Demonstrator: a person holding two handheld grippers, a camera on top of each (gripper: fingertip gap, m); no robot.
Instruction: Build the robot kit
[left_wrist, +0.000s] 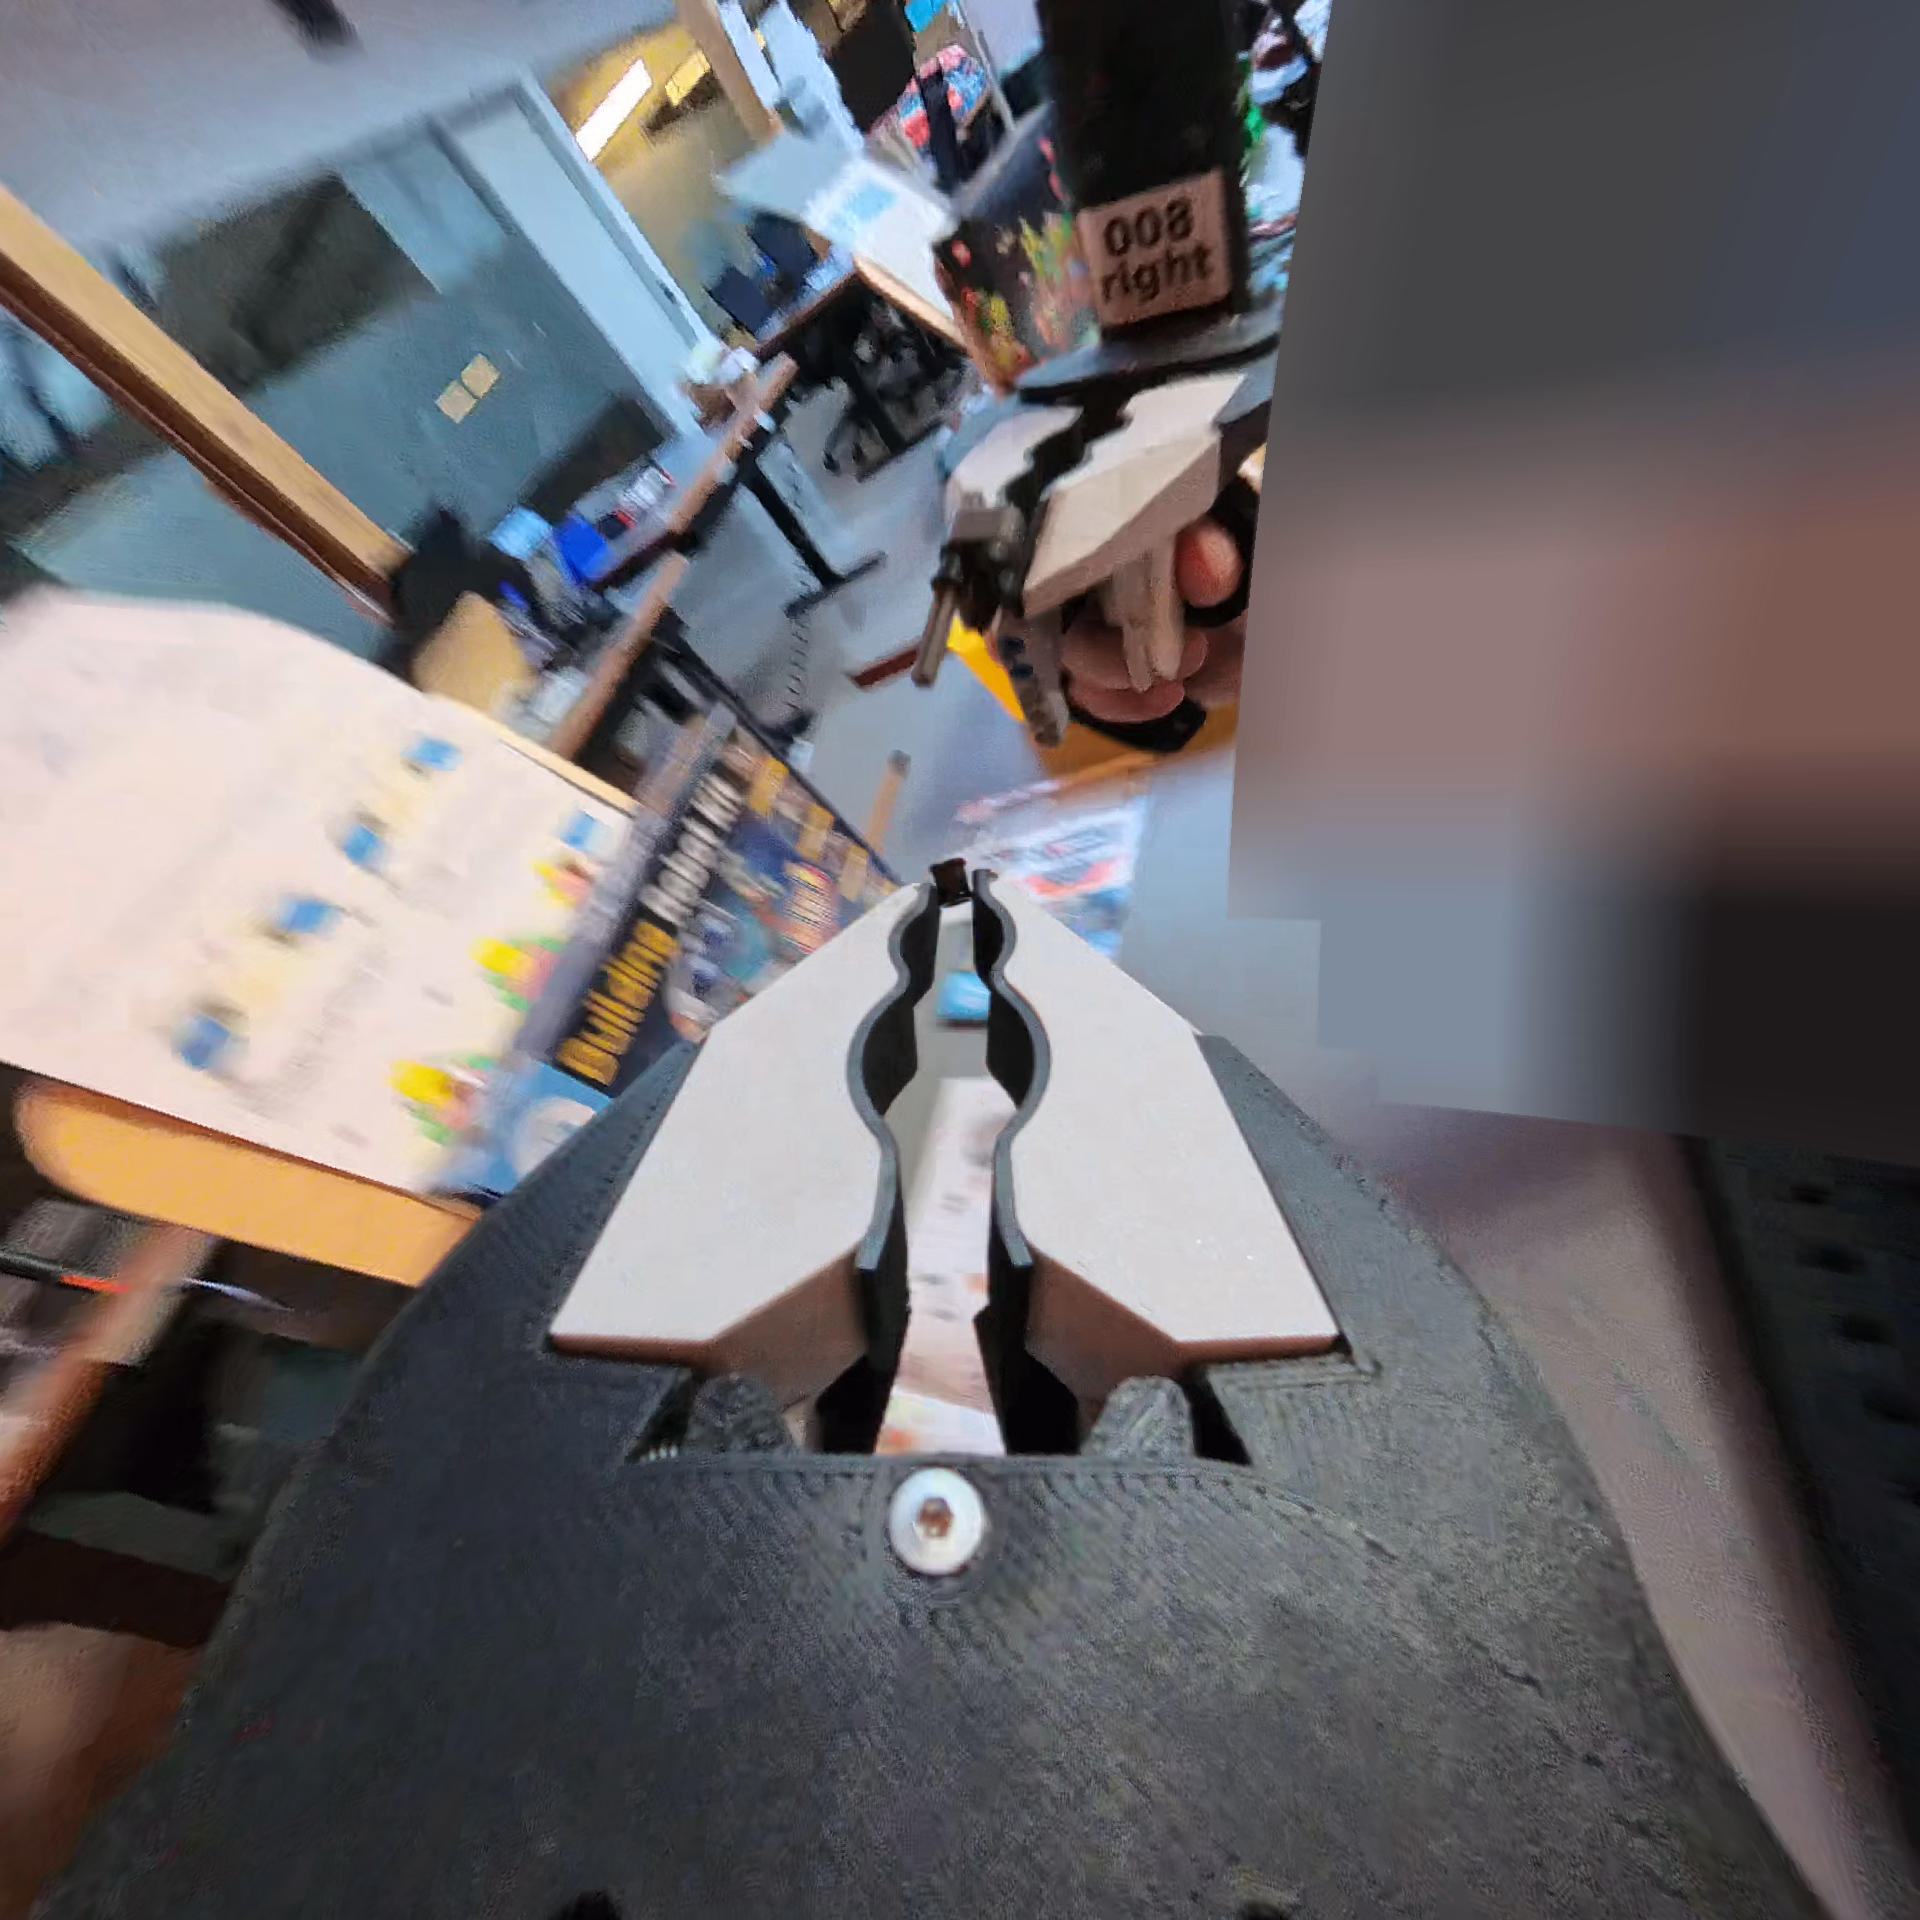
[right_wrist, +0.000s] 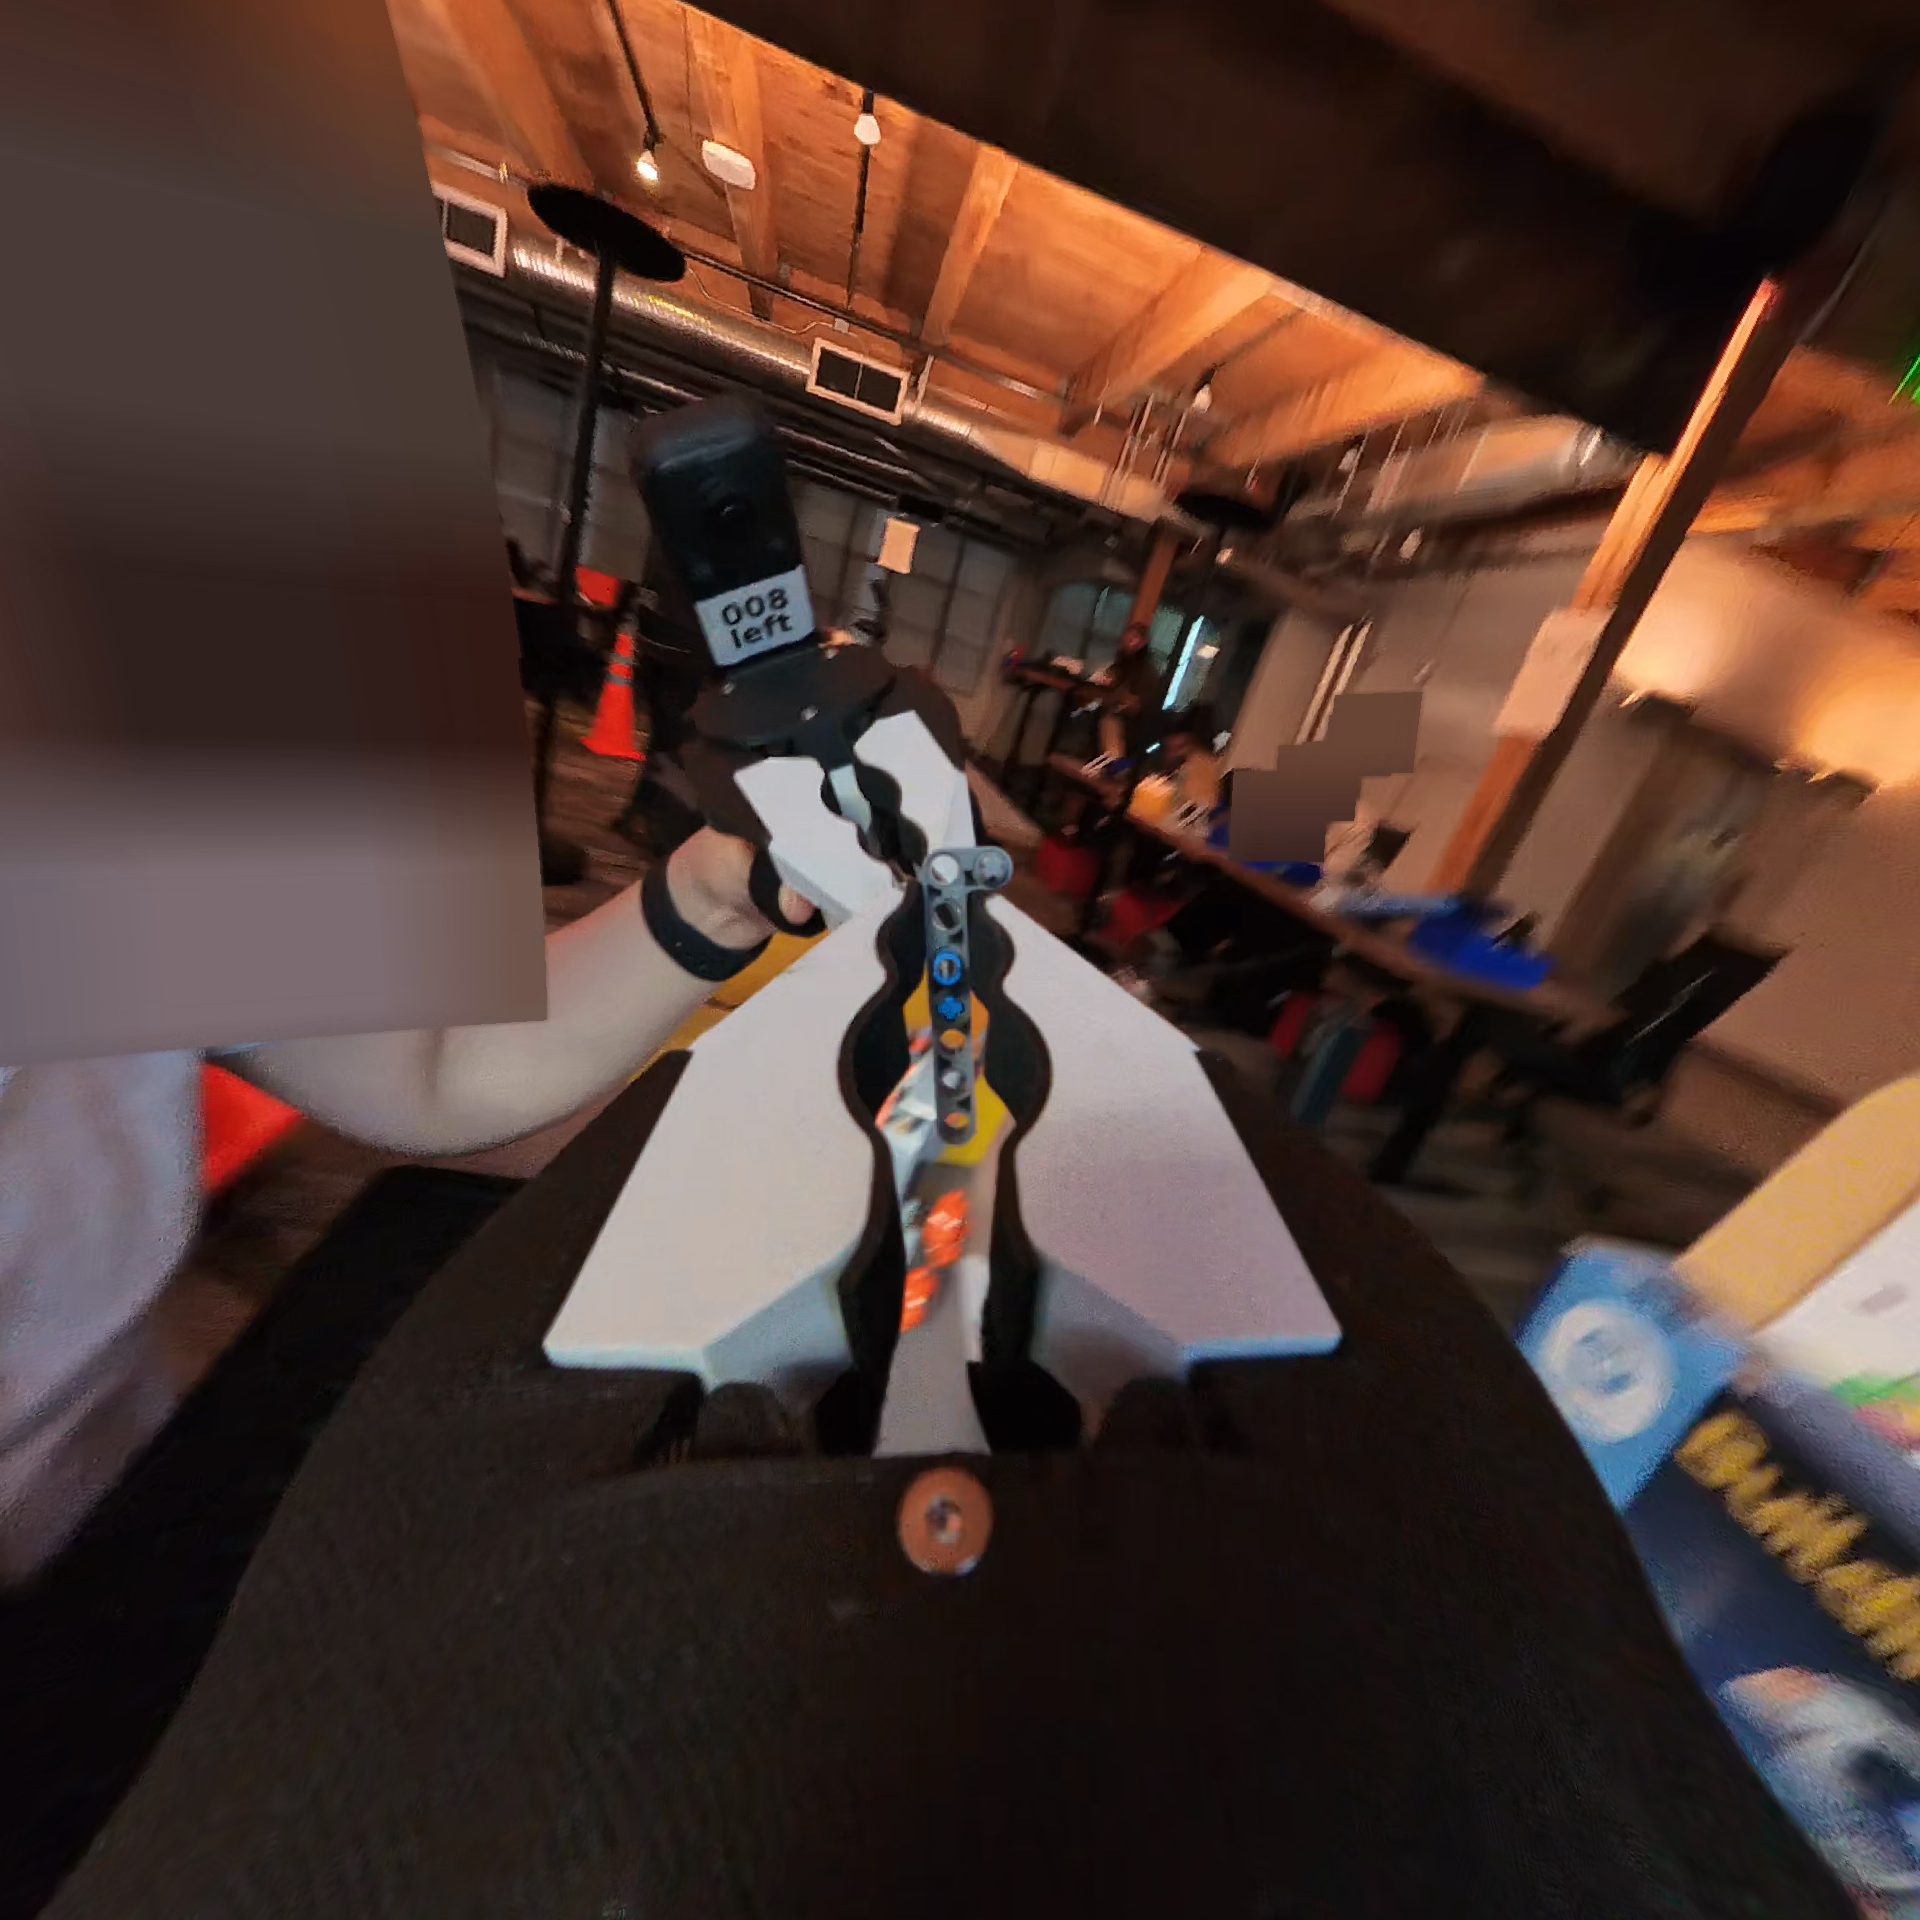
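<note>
My left gripper (left_wrist: 951, 888) pinches a tiny dark brown peg (left_wrist: 949, 881) between its closed white fingertips, raised above a blurred white instruction sheet (left_wrist: 260, 862) and a dark blue printed box (left_wrist: 727, 914). My right gripper (right_wrist: 961, 868), held aloft just beside it, clamps a long grey perforated plastic beam with blue pins (right_wrist: 951, 997), upright between its fingers (right_wrist: 769, 1122), beneath a wooden-beamed ceiling (right_wrist: 1039, 260).
</note>
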